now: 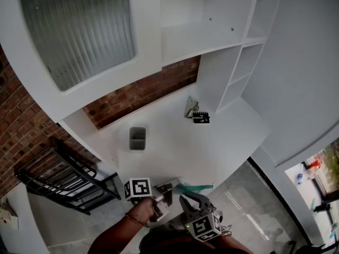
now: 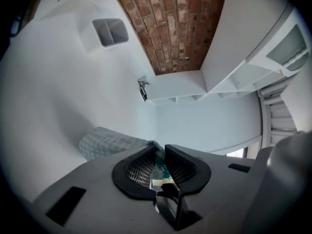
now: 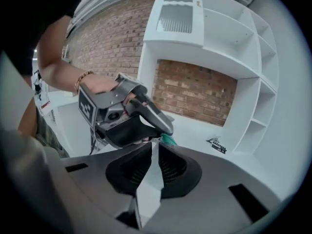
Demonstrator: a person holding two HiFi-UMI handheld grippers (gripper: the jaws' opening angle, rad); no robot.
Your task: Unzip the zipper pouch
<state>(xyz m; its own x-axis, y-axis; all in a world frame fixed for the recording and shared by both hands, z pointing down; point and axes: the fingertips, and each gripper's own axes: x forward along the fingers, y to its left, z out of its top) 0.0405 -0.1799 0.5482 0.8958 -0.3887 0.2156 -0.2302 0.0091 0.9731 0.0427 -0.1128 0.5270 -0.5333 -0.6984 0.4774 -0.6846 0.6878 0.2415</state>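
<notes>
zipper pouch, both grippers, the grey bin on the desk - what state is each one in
zipper pouch: one end pinched in the left gripper; cannot tell if the zipper is open or closed
left gripper: shut on the zipper pouch
right gripper: jaws almost together beside the pouch's green end; grip unclear
grey bin: upright on the desk, looks empty

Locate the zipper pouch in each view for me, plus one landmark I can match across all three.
Head view: zipper pouch, a teal sliver at bottom centre.
Left gripper view: checked fabric left of the left gripper's fingers, its edge pinched between them.
Right gripper view: teal corner just above the right gripper's fingers.
Shared landmark: the small dark object.
</notes>
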